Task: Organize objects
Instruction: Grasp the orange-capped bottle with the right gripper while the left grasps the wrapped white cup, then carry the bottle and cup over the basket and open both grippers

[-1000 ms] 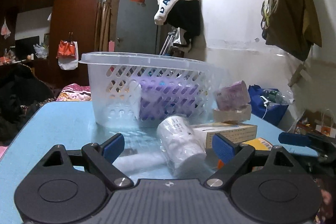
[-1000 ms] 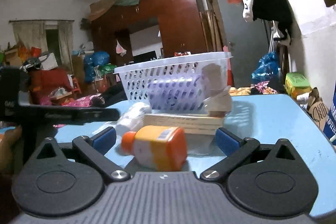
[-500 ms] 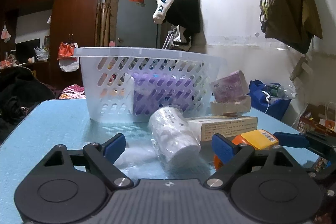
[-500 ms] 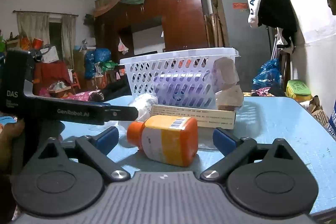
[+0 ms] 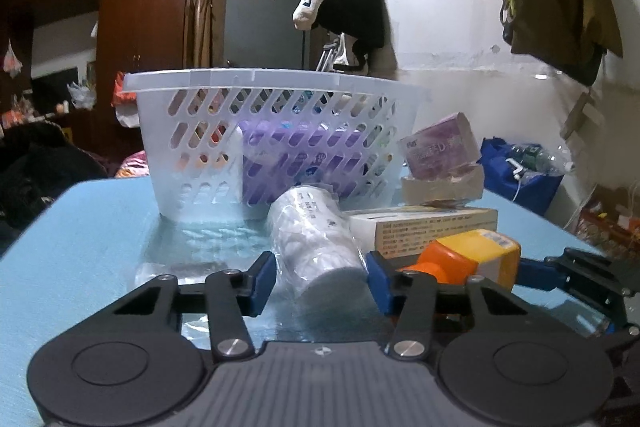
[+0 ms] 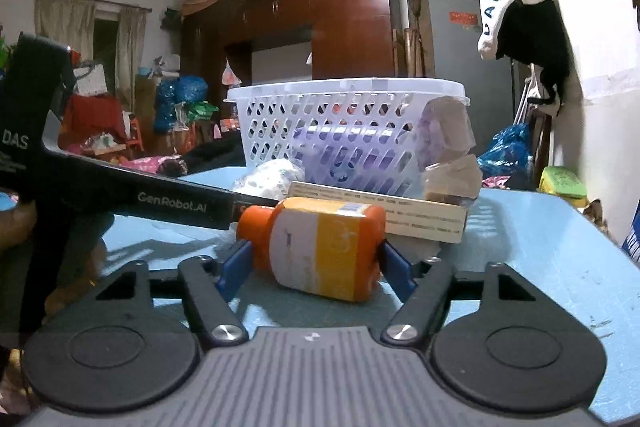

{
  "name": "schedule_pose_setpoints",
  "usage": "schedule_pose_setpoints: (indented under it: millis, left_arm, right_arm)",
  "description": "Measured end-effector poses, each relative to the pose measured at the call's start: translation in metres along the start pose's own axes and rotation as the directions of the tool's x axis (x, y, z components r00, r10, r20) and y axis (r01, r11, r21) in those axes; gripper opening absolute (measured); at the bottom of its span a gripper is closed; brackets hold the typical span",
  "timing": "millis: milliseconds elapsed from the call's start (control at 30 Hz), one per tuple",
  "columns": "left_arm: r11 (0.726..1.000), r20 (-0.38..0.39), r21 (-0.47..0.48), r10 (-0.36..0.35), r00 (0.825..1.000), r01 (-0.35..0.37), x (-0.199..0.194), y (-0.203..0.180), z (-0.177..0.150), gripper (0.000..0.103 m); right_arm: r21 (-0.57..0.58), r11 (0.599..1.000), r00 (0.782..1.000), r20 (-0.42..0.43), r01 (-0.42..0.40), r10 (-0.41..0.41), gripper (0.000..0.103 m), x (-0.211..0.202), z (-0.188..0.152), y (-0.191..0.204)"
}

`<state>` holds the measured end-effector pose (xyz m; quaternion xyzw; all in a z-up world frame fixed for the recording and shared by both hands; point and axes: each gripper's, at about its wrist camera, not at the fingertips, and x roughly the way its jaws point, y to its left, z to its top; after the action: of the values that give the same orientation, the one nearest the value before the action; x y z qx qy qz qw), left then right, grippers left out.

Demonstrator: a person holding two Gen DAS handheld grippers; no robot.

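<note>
A white slotted basket [image 5: 272, 131] [image 6: 344, 131] stands on the blue table with a purple pack [image 5: 296, 159] inside. My left gripper [image 5: 320, 283] has its pads on both sides of a clear bag of white cotton pads [image 5: 312, 247] lying on the table. My right gripper [image 6: 316, 263] has its blue pads against both ends of an orange and yellow bottle [image 6: 324, 247] lying on its side. That bottle also shows in the left wrist view [image 5: 468, 255]. A long white box [image 5: 424, 227] [image 6: 380, 215] lies behind them.
A purple box [image 5: 440, 147] sits on a tape roll [image 5: 440, 187] on top of the long box, against the basket. The left gripper's arm [image 6: 120, 195] crosses the right wrist view. A wall with hanging clothes stands to the right. A dark wardrobe is behind.
Both grippers have moved forward and closed in. The left jaws now flank the cotton pad bag and the right jaws now press the bottle's ends.
</note>
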<state>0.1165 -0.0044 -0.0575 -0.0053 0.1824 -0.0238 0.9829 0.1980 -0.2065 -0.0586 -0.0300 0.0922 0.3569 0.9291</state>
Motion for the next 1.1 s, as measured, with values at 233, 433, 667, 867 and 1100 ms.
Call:
schedule_pose_setpoints:
  millis: [233,433,667,867,1100]
  left_arm:
    - [1.000,0.012,0.026,0.004,1.000,-0.005,-0.002,-0.003,-0.001,0.051]
    - [1.000,0.029,0.026,0.013,0.999,-0.013,-0.009,0.006,-0.003,0.050]
    - [1.000,0.055,0.024,-0.010,0.998,0.009,-0.015,0.015,-0.003,0.050]
    - [0.999,0.122,0.049,-0.014,0.992,0.008,-0.026,0.014,-0.005,0.049]
    - [0.998,0.162,0.069,-0.016,0.987,0.005,-0.036,0.010,-0.001,0.049]
  right_arm:
    - [-0.008,1.000,1.000,-0.017,-0.005,0.005,0.078,0.007,0.002,0.001]
    - [-0.030,1.000,1.000,-0.018,-0.004,0.003,0.065,0.010,0.003,0.005]
    - [-0.027,0.999,1.000,-0.010,-0.023,0.023,0.064,0.002,0.001,0.000]
    - [-0.019,0.999,1.000,0.005,-0.028,0.028,0.064,-0.001,0.003,0.000]
    - [-0.022,0.999,0.998,0.051,-0.025,0.026,0.064,-0.009,0.011,0.000]
